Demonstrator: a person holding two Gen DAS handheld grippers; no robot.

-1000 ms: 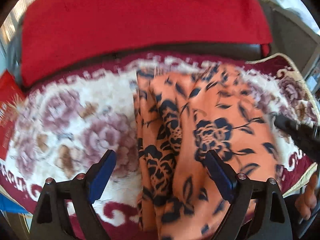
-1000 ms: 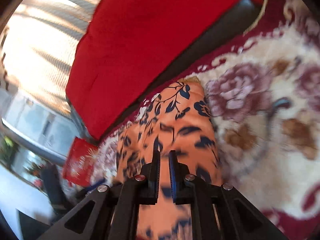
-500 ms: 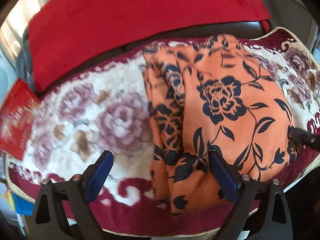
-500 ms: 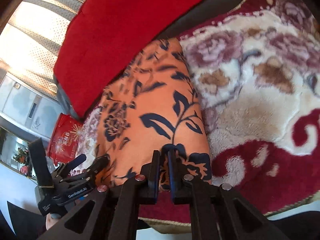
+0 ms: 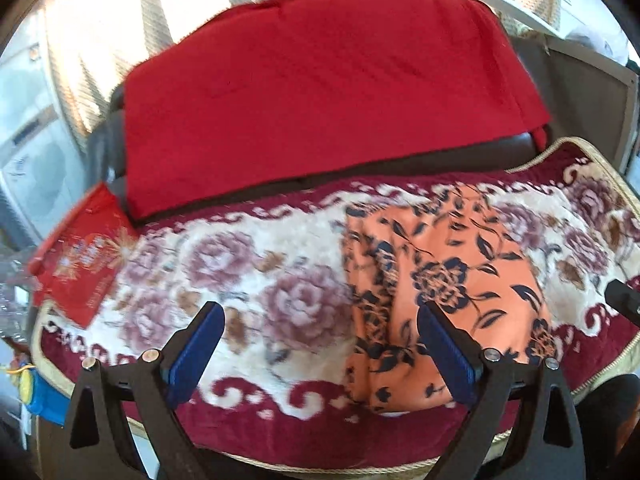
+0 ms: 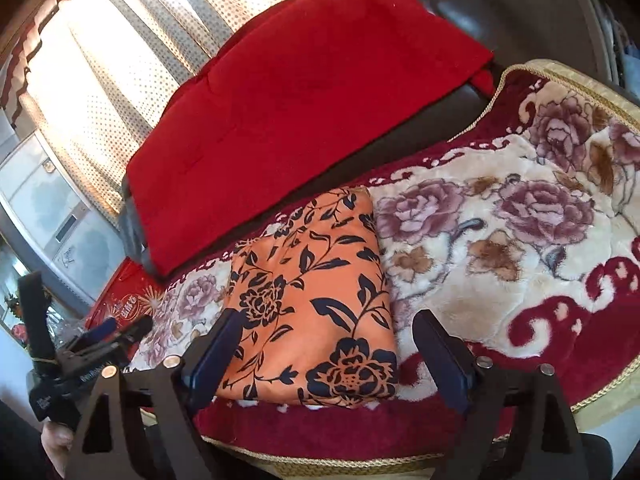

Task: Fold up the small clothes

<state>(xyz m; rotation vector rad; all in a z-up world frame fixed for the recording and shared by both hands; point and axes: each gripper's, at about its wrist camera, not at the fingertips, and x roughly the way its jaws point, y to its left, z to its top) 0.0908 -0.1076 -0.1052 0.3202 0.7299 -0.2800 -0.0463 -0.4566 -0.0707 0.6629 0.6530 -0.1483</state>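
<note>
An orange garment with dark blue flowers (image 6: 316, 300) lies folded into a rectangle on the floral blanket (image 6: 500, 240). It also shows in the left wrist view (image 5: 444, 280), right of centre, with bunched folds along its left edge. My left gripper (image 5: 320, 340) is open and empty, held back above the blanket's front edge. My right gripper (image 6: 328, 348) is open and empty, just in front of the garment's near edge. The left gripper also shows at the lower left of the right wrist view (image 6: 100, 340).
A red cushion (image 5: 320, 92) leans on the dark sofa back behind the blanket. A red packet (image 5: 80, 264) lies at the blanket's left end. Curtains (image 6: 120, 60) hang behind. The blanket's gold-trimmed front edge (image 6: 360, 460) drops off close to me.
My right gripper has opened and let go of the garment, then pulled back. My left gripper stayed open and drew back. The garment now lies flat and folded.
</note>
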